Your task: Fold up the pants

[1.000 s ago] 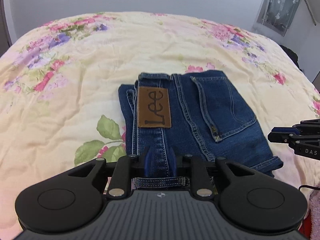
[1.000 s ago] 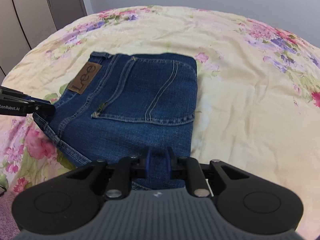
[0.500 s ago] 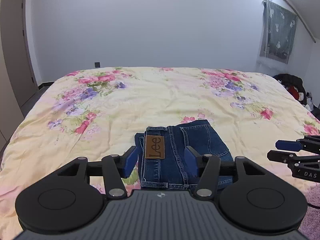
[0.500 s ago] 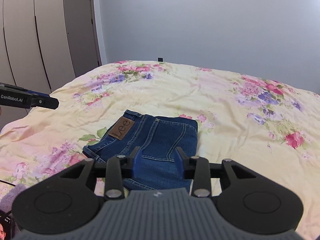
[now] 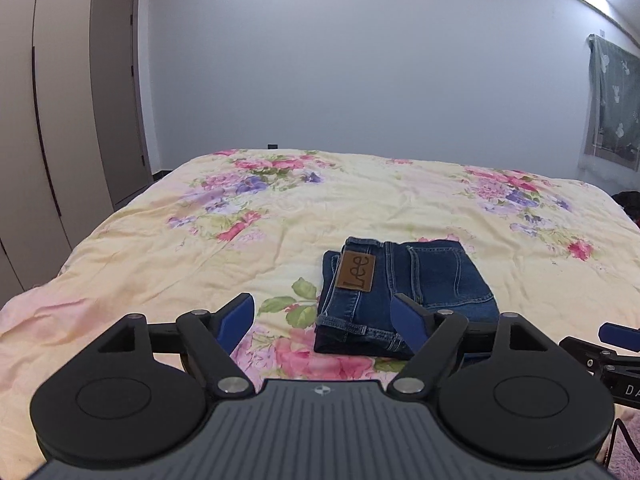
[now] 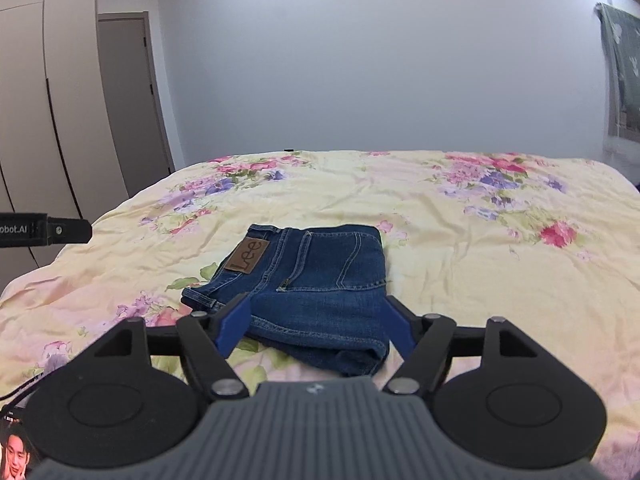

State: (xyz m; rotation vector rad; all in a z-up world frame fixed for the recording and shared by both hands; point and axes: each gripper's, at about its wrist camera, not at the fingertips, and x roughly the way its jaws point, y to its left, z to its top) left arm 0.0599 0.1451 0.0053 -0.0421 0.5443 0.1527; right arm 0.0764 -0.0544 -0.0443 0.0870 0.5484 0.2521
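Note:
Blue jeans (image 5: 404,292) lie folded into a compact rectangle on the floral bedspread (image 5: 280,216), brown Lee patch facing up; they also show in the right wrist view (image 6: 308,280). My left gripper (image 5: 324,320) is open and empty, held back from the near edge of the jeans. My right gripper (image 6: 316,320) is open and empty, also back from the jeans. The right gripper's tip shows at the right edge of the left wrist view (image 5: 616,336). The left gripper's tip shows at the left edge of the right wrist view (image 6: 60,230).
The bed (image 6: 500,248) fills the room's middle. A wardrobe (image 5: 48,140) and door (image 5: 116,92) stand to the left. A curtain (image 5: 614,104) hangs on the right wall. Dark items (image 5: 630,200) lie beyond the bed's right edge.
Both grippers were shut on the jeans' near edge, then opened, let go and pulled back and up. The folded jeans stay on the bed.

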